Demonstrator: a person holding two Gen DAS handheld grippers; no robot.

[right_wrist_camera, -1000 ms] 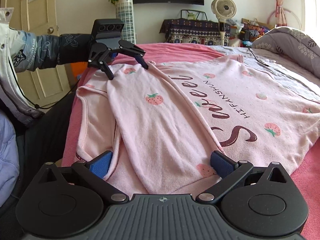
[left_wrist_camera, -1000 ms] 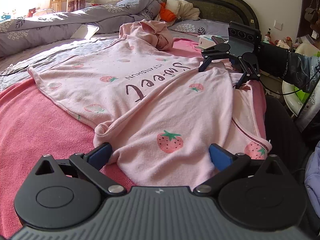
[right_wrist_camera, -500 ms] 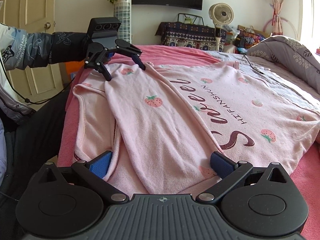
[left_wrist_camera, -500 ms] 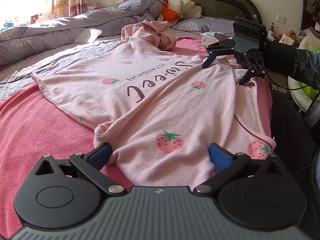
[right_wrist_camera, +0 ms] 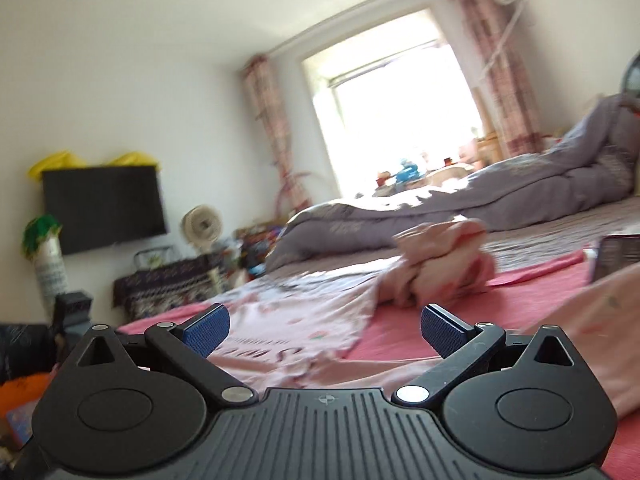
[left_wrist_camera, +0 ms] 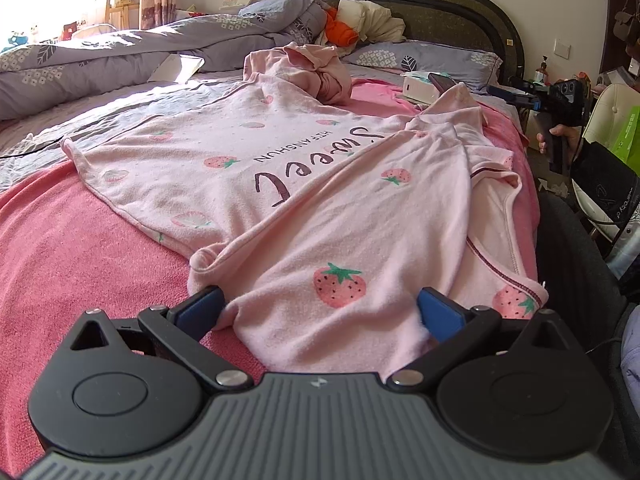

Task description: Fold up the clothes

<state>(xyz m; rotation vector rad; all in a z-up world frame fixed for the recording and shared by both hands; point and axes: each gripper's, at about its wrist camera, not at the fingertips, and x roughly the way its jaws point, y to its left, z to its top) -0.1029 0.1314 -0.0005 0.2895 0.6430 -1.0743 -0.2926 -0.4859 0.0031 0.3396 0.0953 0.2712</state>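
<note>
Left tongs (left_wrist_camera: 319, 312): jaws wide apart, low over the near end of the pink shirt (left_wrist_camera: 304, 184). Shirt fabric runs between the two blue pads (left_wrist_camera: 438, 314); left pad touches a rolled fold of cloth, right pad sits against the fabric edge. Not clamped, nothing gripped.

Shirt lies spread on the bed, on the pink blanket (left_wrist_camera: 72, 240), stretching straight ahead of the left tongs toward the headboard (left_wrist_camera: 432, 4). One side is folded over the front, covering part of the "Sweet" print. Strawberry print: one big berry just ahead of the left tongs, between the pads.

Right tongs (right_wrist_camera: 325, 330): jaws wide apart, empty. In the left wrist view they sit off the right bed edge (left_wrist_camera: 520, 96), well apart from the shirt, held by a hand (left_wrist_camera: 560, 136). Right wrist view is motion-blurred; it looks across the bed toward the window (right_wrist_camera: 396, 116), shirt ahead and below the pads, no contact.

Counts:
- shirts laid flat: 1
- bunched pink garment (left_wrist_camera: 316, 68) beyond the shirt's far end: 1; cannot tell what it is
- tongs: 2
- grey duvet (left_wrist_camera: 104, 56) far left of the left tongs: 1
- pillow (left_wrist_camera: 424, 58) at the headboard: 1
- phone (left_wrist_camera: 442, 82) on a white box (left_wrist_camera: 418, 90) far ahead right: 1 each
- TV (right_wrist_camera: 104, 206) and fan (right_wrist_camera: 202, 222) left of the right tongs: 1 each
</note>
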